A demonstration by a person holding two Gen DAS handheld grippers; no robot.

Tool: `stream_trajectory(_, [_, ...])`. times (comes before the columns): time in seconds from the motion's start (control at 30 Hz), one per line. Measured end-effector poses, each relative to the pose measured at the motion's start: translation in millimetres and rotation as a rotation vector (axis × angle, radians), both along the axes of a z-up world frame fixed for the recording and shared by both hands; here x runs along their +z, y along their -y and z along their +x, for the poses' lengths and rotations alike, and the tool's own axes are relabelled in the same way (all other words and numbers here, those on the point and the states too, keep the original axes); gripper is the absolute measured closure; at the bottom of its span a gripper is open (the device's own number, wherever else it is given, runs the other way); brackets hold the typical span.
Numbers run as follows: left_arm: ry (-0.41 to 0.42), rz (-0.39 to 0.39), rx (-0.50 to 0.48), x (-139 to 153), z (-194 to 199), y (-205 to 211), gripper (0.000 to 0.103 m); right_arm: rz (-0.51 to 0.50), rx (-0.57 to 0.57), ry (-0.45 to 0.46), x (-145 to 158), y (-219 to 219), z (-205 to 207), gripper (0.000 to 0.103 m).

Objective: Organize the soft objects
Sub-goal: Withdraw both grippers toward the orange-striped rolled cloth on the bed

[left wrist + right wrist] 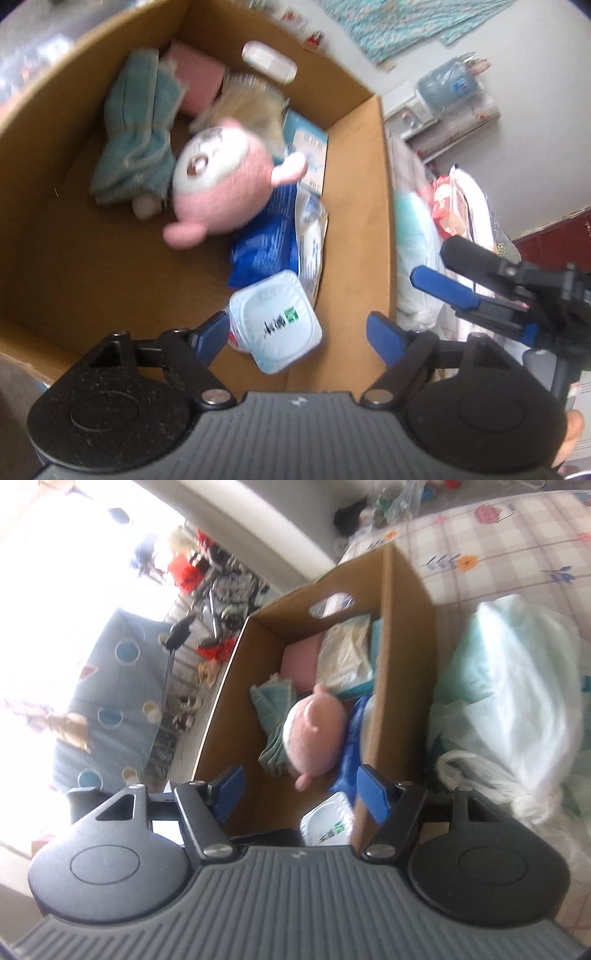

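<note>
While the left gripper is hovering over the brown cardboard box, its blue fingers are standing apart, gripping nothing. Just below lies a white plastic-wrapped pack, apparently tissues. Farther in, a round pink plush toy is resting beside a folded teal towel. Nearby, the right gripper is likewise gaping empty.

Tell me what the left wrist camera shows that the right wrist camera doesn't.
Only the left wrist view shows the right hand-held gripper, open beyond the box's right wall, and a water jug against the far wall. Only the right wrist view shows the checked bedsheet, the bulging plastic bags beside the box, and a bright window. Both show the cardboard box holding the pink plush, green cloth, blue packet and white tissue pack.
</note>
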State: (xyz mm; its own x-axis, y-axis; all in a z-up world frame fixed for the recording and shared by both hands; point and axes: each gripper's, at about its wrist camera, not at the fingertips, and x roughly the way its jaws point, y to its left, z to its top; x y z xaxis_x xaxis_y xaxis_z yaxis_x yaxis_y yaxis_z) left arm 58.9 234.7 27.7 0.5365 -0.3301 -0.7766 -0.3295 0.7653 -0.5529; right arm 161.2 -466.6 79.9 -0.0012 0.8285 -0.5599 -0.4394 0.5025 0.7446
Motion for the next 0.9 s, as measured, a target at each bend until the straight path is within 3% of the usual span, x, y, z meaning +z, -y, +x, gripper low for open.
stream_trajectory(0.23, [0.198, 0.182, -0.017, 33.7, -1.7, 33.0, 0.02, 0.001, -0.159, 0.089, -3.0, 54.0, 0.2, 0.034])
stream_trajectory(0.4, [0.366, 0.334, -0.203, 59.8, 16.2, 106.7, 0.02, -0.066, -0.282, 0.194, 13.5, 109.1, 6.3, 0.034])
stream_trajectory(0.57, [0.489, 0.385, -0.405, 63.9, 45.1, 194.5, 0.02, -0.199, -0.403, 0.315, 35.4, 185.3, 17.2, 0.032])
stream_trajectory(0.73, [0.543, 0.417, -0.59, 46.3, 67.9, 278.4, 0.02, -0.363, -0.538, 0.296, 40.3, 276.1, 36.7, 0.031])
stream_trajectory(0.9, [0.609, 0.468, -0.796, 22.0, 66.1, 363.8, 0.021, -0.522, -0.688, 0.18, 18.3, 365.1, 58.5, 0.031])
